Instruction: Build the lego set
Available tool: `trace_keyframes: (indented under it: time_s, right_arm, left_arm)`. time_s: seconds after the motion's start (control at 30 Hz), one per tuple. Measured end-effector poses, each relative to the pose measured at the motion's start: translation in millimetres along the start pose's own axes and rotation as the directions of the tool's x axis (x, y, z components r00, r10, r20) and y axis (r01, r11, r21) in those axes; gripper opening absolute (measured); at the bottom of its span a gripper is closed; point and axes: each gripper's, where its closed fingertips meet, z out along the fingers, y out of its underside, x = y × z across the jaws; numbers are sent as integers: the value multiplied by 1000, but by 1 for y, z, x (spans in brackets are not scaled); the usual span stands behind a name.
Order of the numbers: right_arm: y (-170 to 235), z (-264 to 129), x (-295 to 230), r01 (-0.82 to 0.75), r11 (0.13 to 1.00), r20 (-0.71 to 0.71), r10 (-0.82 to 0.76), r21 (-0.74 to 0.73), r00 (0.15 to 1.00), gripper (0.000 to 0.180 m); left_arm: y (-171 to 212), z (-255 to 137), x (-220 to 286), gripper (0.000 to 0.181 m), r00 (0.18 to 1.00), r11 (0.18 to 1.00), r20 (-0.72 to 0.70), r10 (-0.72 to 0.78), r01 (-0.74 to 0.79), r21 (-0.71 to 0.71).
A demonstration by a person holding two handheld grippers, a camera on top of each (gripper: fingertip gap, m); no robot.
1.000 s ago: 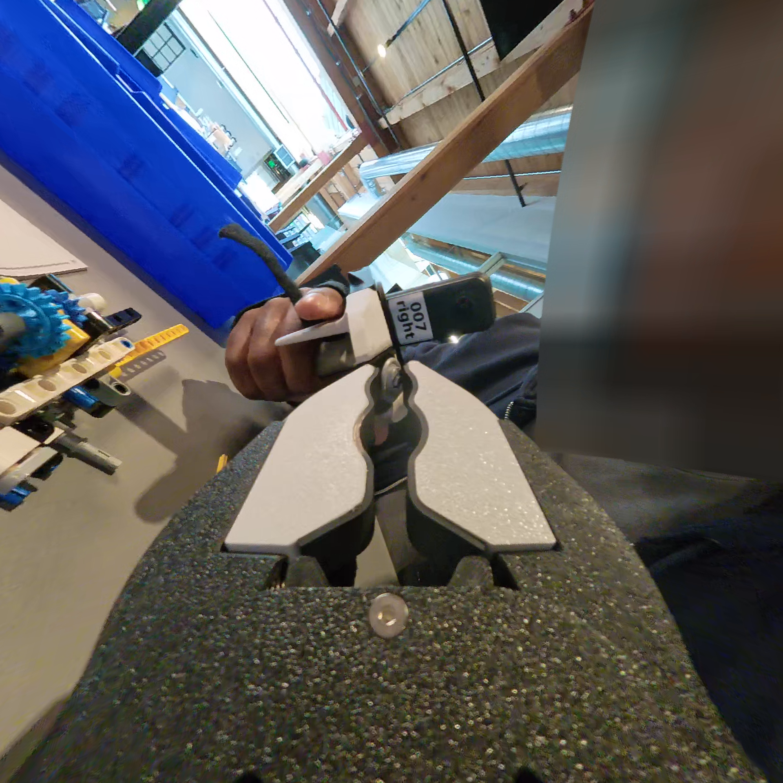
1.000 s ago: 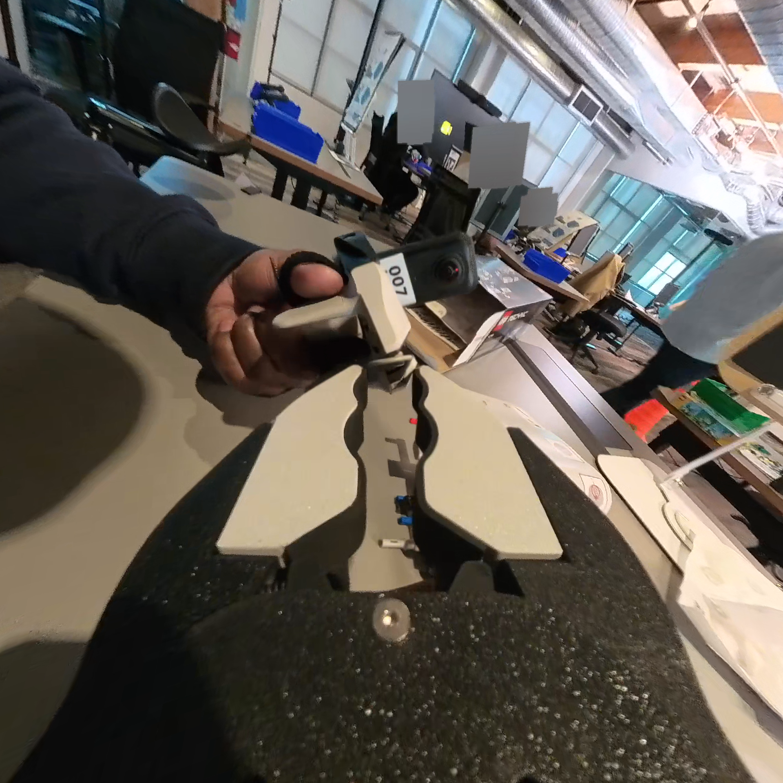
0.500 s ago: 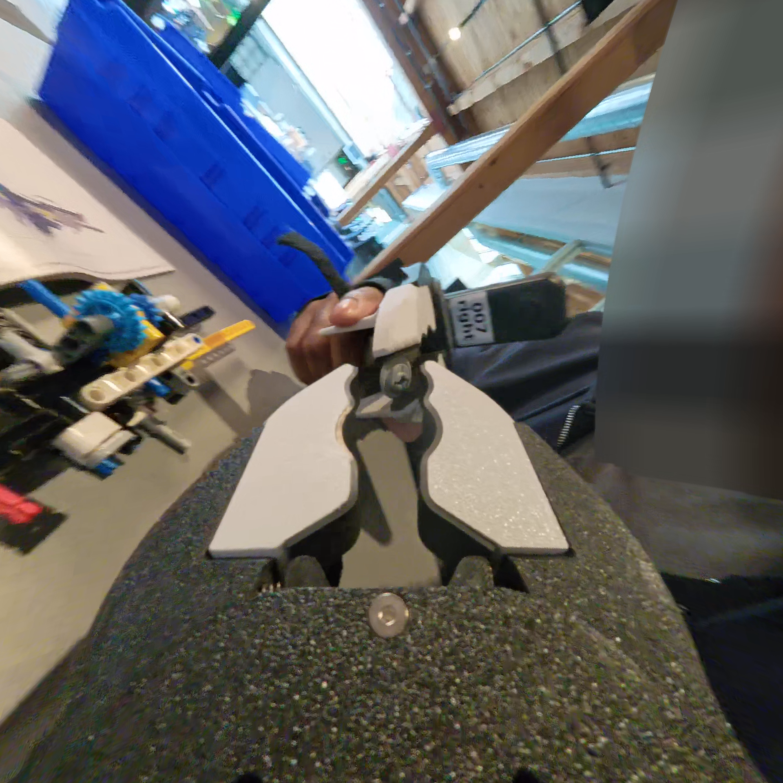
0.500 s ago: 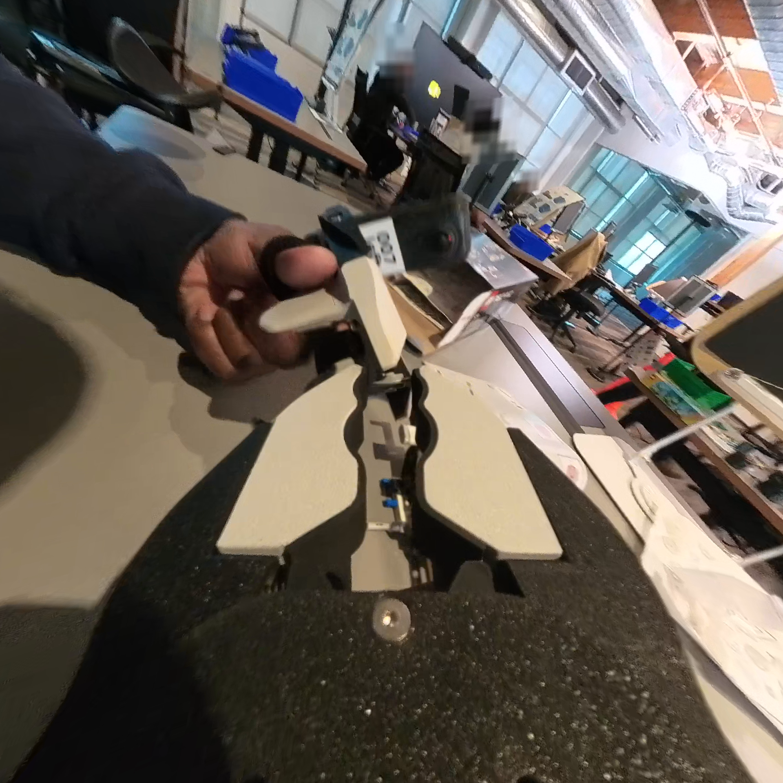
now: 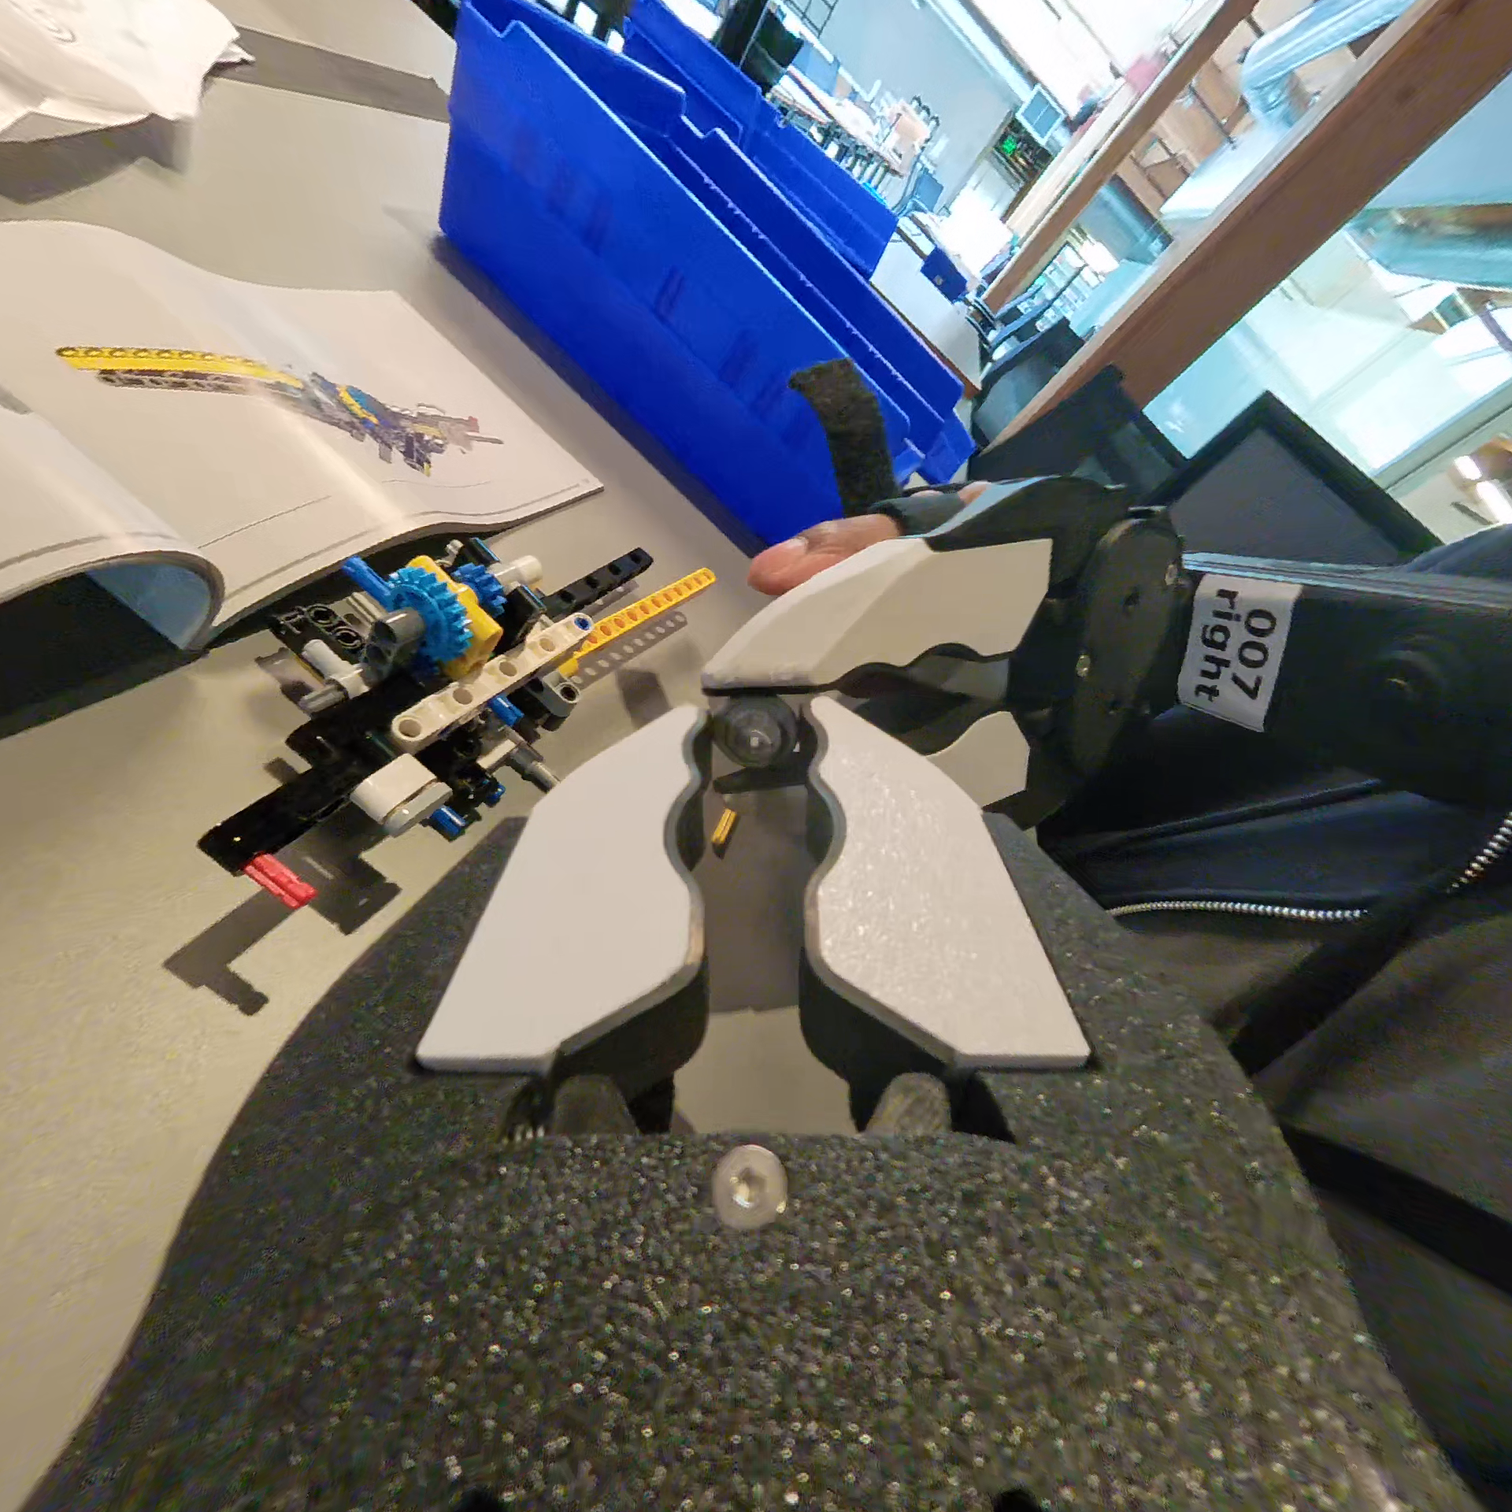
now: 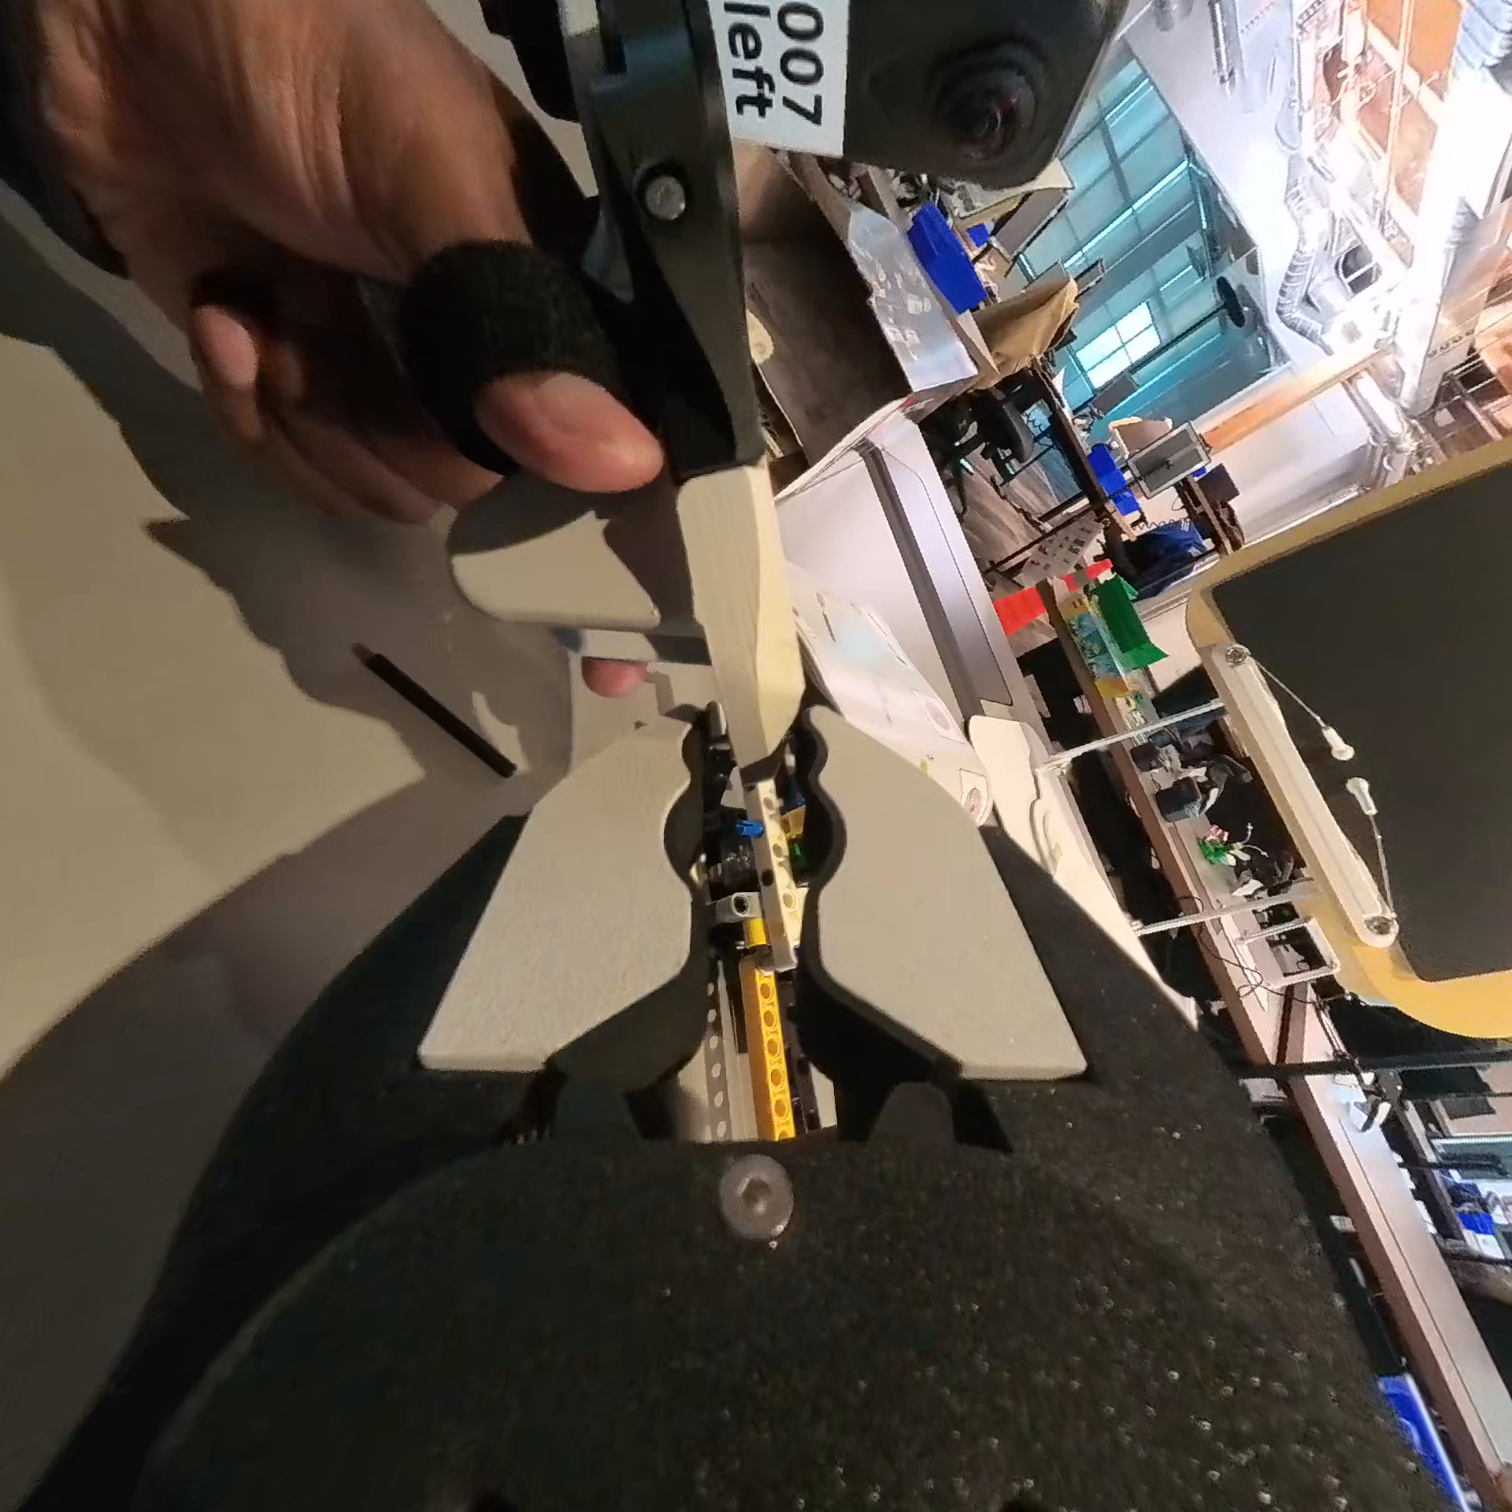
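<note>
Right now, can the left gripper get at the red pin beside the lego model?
Probably yes: bare table lies between the left gripper and the red pin. But its fingers seem to hold a small dark part, and the right gripper crowds their tips.

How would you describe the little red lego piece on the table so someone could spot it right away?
Start at the open instruction booklet in the left wrist view; just in front of its curled edge lies the half-built lego model. Follow the model's long black beam to its near end. The red piece lies at that tip, the only red part there.
</note>
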Motion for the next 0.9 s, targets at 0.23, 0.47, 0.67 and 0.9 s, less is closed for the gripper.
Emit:
trace_keyframes:
  time_s: [0.23,0.47,0.67,0.9]
  right_arm:
    - [-8,-6,-1,-159,985,86,154,59,984,27]
    - [2,-30,1,-310,951,273,293,20,916,32]
    - [34,-54,-5,-301,950,411,309,-84,858,29]
    - [60,-62,-32,-261,939,512,340,-223,788,26]
  left_arm:
    - [-6,-7,4,20,978,991,-186,-98,114,76]
    - [-27,-35,17,19,877,948,-463,-125,243,205]
    - [-33,-50,24,19,849,939,-527,-26,202,278]
    - [-10,-34,31,19,909,968,-364,203,-131,214]
